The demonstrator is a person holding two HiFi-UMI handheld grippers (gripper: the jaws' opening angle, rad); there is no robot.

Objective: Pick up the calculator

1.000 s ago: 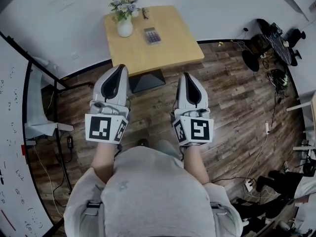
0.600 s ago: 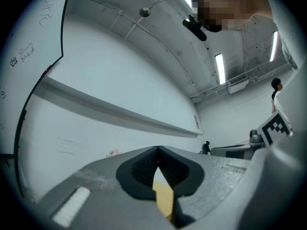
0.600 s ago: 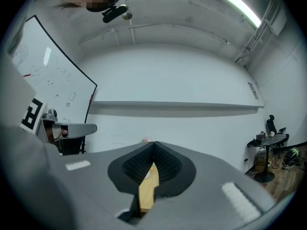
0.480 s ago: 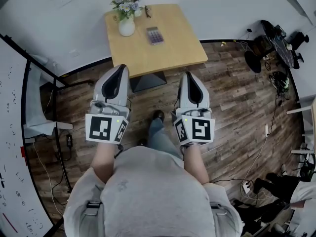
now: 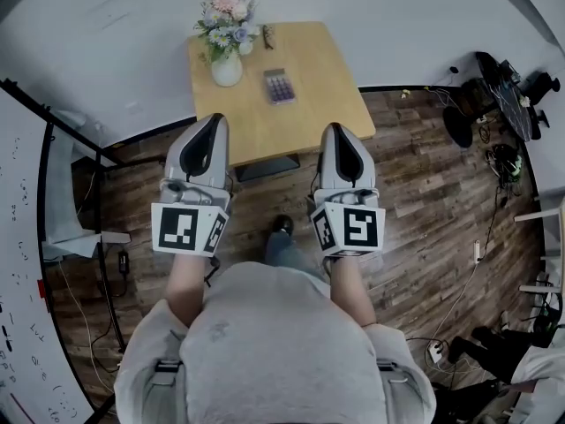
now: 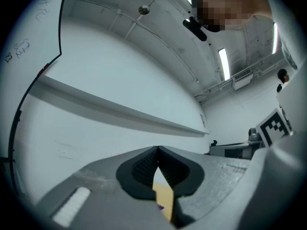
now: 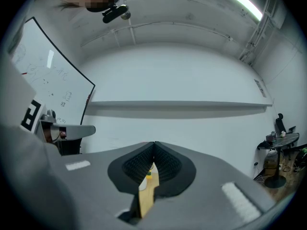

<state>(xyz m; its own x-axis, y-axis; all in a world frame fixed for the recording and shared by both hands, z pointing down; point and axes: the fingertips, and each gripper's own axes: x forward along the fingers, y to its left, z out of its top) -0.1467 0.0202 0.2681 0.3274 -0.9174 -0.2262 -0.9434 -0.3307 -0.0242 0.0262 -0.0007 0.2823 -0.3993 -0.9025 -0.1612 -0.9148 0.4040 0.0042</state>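
Grippers both shut and empty, held side by side in front of the person, well short of the table. Left gripper has jaws closed tip to tip; in the left gripper view the ribbed pads meet at the front edge with nothing clamped, only a thin gap lower down showing a yellow strip of tabletop and a purplish speck too small to identify. Right gripper is the same: jaws together, pads touching at the tip, nothing gripped, and through the slit below a sliver of tabletop plus a small white and greenish shape, too small to name. Neither gripper touches anything. In the head view both tips overlap the near edge of the table, left tip near its left corner, right tip near the right side. Calculator lies flat near the middle of the table, untouched, well apart from both grippers, roughly between their two lines of aim and closer to the left one's side. White vase with flowers stands just left of the calculator, apart from it. A small dark item sits behind the calculator near the far edge, too small to tell. Wood floor around the table, whiteboard at far left.
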